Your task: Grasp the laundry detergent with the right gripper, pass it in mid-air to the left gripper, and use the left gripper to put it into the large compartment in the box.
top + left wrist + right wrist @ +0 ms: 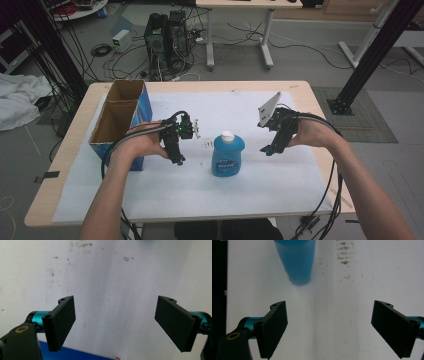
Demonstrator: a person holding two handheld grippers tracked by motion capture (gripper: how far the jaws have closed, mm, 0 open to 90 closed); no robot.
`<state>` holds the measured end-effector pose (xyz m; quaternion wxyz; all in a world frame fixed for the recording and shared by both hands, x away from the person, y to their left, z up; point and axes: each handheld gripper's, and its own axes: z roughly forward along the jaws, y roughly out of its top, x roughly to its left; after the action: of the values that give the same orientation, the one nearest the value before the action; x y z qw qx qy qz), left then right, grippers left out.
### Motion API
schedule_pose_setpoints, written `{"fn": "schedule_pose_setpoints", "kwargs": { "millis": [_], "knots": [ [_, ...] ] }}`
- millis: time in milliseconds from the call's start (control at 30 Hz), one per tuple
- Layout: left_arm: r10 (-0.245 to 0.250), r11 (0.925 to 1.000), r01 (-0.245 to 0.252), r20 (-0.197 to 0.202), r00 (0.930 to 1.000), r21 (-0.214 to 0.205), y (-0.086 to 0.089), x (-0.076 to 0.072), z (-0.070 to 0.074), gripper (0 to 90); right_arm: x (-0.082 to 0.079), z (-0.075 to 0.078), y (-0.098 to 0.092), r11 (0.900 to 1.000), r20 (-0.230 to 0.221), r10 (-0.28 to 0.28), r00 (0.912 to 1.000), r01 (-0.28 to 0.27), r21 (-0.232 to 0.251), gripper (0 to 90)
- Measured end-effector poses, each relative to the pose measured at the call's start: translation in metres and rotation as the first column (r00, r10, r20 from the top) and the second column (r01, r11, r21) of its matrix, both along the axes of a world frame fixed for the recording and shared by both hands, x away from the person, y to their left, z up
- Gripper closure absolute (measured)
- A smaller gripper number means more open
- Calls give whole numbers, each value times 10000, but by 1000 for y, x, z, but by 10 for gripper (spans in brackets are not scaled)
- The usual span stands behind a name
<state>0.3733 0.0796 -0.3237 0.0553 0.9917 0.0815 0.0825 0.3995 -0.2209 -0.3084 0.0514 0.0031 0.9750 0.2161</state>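
Nothing really started yet, looks like: blue bottle (228,154) stands upright mid-worktop (300,90), untouched, with the open cardboard box (120,117) off at its 9 o'clock. Left tongs (179,159) and right tongs (266,149) flank it, both spread wide and empty, so any grab or boxing is probably still ahead.

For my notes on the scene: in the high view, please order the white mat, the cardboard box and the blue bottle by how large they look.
1. white mat
2. cardboard box
3. blue bottle
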Motion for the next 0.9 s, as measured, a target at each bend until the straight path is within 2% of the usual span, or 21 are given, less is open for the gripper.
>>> {"fn": "schedule_pose_setpoints", "kwargs": {
  "millis": [33,167,233,333,367,600,700,800,833,900],
  "knots": [
    [13,10000,-13,-1,10000,-7,0,0,0,170,-2,-1,0,9998,-146,17,9999,-14,204,129],
    [0,10000,0,24,10000,-33,0,-1,0,170,-9,-7,4,9980,-227,238,9995,-224,590,129],
    [-20,10000,20,42,10000,-35,0,-1,0,170,-10,-10,6,9951,-317,383,9988,-352,929,129],
    [3,10000,-3,22,10000,-63,0,-1,0,170,-11,-16,8,9873,-516,541,9972,-457,1520,129],
    [23,10000,-23,25,10000,-72,0,-1,-1,170,-13,-18,9,9841,-639,400,9972,-282,1755,129],
    [26,10000,-26,-29,10000,-74,1,-3,-3,170,-16,-36,18,9669,-1190,565,9913,-246,2540,129],
    [13,10000,-12,48,10000,-59,1,-3,-3,170,-17,-42,23,9634,-1237,584,9906,-235,2669,129],
    [34,10000,-34,-7,10000,-82,1,-3,-4,170,-17,-47,28,9588,-1173,850,9895,-491,2799,129],
    [36,9999,-36,-8,10000,-95,1,-3,-5,170,-18,-48,30,9560,-1248,667,9899,-276,2920,129],
    [104,9999,-105,-45,9999,-134,1,-4,-6,171,-15,-50,31,9524,-1086,1033,9887,-668,2973,129]
  ]
}}
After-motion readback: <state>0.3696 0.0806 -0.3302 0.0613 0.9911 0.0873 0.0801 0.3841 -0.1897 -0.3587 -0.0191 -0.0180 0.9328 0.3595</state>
